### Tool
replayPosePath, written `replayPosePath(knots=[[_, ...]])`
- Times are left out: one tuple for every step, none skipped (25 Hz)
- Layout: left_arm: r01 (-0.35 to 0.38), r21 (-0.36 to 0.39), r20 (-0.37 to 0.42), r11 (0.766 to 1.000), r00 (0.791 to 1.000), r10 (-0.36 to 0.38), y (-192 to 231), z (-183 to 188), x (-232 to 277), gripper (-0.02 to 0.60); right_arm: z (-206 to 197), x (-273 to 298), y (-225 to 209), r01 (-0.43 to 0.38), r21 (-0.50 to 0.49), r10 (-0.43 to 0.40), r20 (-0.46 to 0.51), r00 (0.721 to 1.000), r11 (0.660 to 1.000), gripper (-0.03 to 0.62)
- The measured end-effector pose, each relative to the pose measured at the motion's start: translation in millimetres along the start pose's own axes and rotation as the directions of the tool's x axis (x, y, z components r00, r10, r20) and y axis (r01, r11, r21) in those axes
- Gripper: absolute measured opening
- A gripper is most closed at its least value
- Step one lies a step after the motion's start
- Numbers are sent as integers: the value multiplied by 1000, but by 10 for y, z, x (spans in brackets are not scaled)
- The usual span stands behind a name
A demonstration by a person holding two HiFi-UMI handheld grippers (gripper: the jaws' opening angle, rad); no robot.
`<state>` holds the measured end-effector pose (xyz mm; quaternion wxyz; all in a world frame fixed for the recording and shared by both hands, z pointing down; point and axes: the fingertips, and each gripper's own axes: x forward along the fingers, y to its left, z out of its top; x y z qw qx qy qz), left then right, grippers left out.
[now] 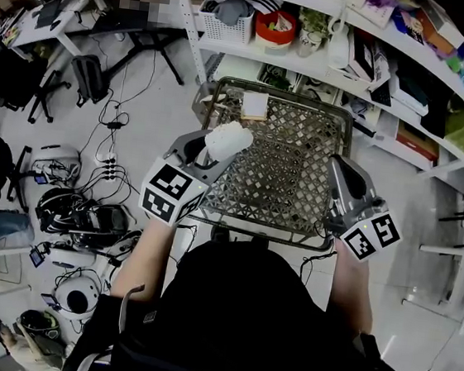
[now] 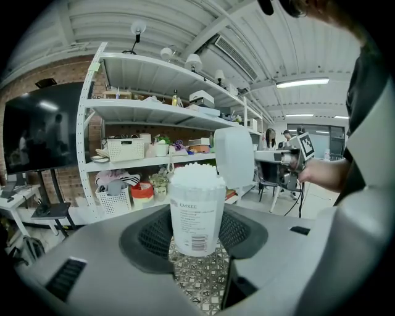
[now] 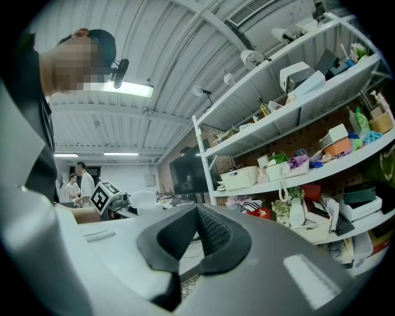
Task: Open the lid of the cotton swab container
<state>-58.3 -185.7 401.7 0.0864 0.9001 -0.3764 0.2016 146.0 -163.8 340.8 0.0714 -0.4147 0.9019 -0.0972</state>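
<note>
Jaws of the left gripper [image 2: 196,237] squeeze the swab tub [image 2: 197,210] in the air, its lid [image 2: 234,156] already flipped up at 1 o'clock; the right gripper [image 3: 194,237], at 3 o'clock, is clenched empty, so opening looks done and next needs a gentle put-down.

left gripper [image 1: 218,150] tilted down, jaws clamped on the cotton swab container [image 2: 196,213]; right gripper [image 1: 342,170] level, jaws together, empty

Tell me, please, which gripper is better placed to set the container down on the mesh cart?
Left, probably. The left gripper clamps the container, lid up, above the mesh cart. The right gripper is shut, empty and off to the side.
</note>
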Motion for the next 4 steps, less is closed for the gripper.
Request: replayPosePath(knots=[[0,1,0,1000,1000,0,-1,-2,-7,199,-1,-1,6,0,1,0,0,1000,1000,8],[0,1,0,1000,1000,0,-2,-5,-15,199,-2,-2,12,0,2,0,0,1000,1000,8],[0,1,0,1000,1000,0,-2,-8,-22,198,-4,-2,19,0,2,0,-1,1000,1000,8],[0,1,0,1000,1000,0,-2,-12,-30,199,-6,-2,26,0,3,0,-1,1000,1000,8]])
